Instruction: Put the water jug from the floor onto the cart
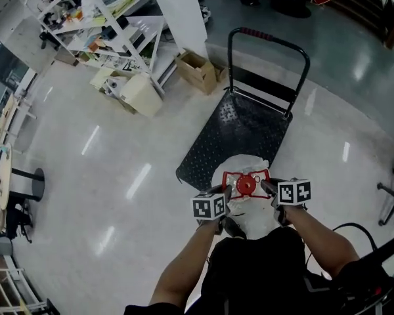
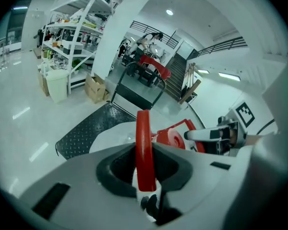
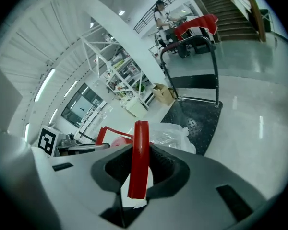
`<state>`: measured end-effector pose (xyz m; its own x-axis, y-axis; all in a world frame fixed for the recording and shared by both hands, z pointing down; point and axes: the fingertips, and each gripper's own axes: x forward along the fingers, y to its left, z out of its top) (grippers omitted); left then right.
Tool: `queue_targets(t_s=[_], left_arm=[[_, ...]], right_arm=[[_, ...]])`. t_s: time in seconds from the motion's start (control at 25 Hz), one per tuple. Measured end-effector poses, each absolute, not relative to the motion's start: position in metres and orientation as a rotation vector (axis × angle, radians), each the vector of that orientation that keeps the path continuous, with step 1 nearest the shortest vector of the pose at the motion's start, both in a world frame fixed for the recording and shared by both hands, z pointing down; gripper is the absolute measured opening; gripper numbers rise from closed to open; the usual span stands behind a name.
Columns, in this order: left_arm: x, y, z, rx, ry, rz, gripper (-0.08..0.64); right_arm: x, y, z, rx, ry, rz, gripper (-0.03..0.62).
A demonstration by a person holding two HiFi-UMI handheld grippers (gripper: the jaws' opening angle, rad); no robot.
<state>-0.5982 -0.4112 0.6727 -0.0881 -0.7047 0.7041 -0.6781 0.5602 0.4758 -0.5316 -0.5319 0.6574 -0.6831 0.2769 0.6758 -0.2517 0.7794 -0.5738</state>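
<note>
From the head view, we see the left gripper (image 1: 224, 192) and the right gripper (image 1: 269, 188) each clamped on opposite sides of the red plastic handle frame (image 1: 246, 176). The frame sits on top of the large pale translucent water jug (image 1: 249, 218), around its round red cap (image 1: 245, 186). The jug hangs just in front of the person, at the near edge of the black flat-deck metal cart (image 1: 240, 130) with its tall looped push handle. Its base is hidden from us, so it is probably off the floor, but we cannot confirm that.

In the left gripper view, a red bar of the frame stands upright between the jaws, which pinch it firmly. The cart's studded deck lies just beyond the jug.

In the right gripper view, the jaws likewise grip a red bar. Crinkled clear plastic wrap (image 3: 175, 133) shows on the jug's shoulder, with the deck behind it.

We judge that the carrying step is in hand. The next move calls for bringing the jug forward over the deck with both grips level, then lowering it upright well inside the edge before letting go.
</note>
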Motion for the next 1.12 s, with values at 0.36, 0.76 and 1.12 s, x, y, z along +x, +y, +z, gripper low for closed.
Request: queue_targets(t_s=[0.36,0.76,1.12], left_arm=[[-0.678,-0.359,0.699,0.98,-1.864,-0.133,0.06],[-0.74,-0.354,0.748,0.783,-1.868,-0.173,0.061],[-0.767,-0.359,0.793,0.68,-1.859,-0.21,0.06]], right_arm=[[-0.631,-0.487,0.677,-0.146,-2.126,0.728,0.08],[-0.712,-0.486,0.724,-0.284,-2.059,0.651,0.08],[-0.749,-0.496,0.768,-0.339,-2.023,0.642,0.08]])
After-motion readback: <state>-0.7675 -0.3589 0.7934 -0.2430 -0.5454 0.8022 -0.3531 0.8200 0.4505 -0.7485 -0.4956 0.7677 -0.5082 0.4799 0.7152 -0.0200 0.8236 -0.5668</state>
